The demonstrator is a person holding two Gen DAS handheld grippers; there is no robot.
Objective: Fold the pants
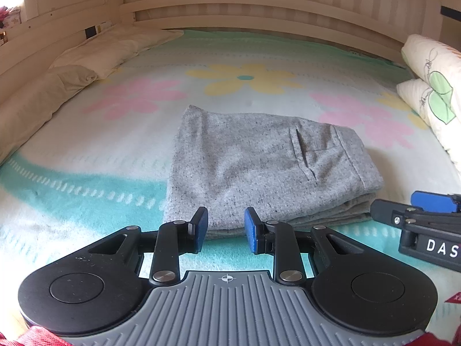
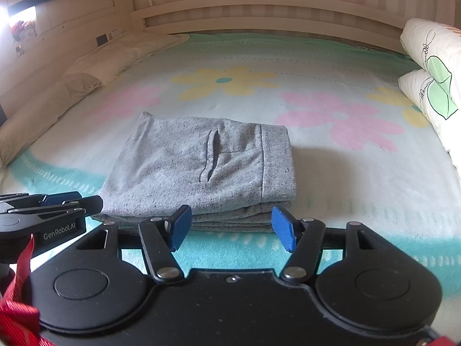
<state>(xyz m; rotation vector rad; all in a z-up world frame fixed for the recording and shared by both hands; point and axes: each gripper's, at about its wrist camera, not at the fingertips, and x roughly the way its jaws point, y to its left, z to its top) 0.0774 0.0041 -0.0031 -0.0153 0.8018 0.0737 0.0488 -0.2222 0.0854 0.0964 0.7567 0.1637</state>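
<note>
Grey pants (image 2: 201, 173) sat folded on the flowered blanket (image 2: 331, 173), both grippers parked just short of them.

The right gripper (image 2: 230, 227) hung with its blue pads (image 2: 180, 227) spread apart, gripping nothing, right at the stack's near edge. The left gripper (image 2: 72, 201) reached in from the left, beside the near-left corner. A slit pocket (image 2: 213, 155) faced up. Cream pillows (image 2: 109, 57) lined the left; leaf-print pillows (image 2: 432, 75) lay at right.

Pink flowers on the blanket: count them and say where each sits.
3. One pink flower left of the pants, two overlapping, and, to their right. More may be hidden under the pants.
</note>
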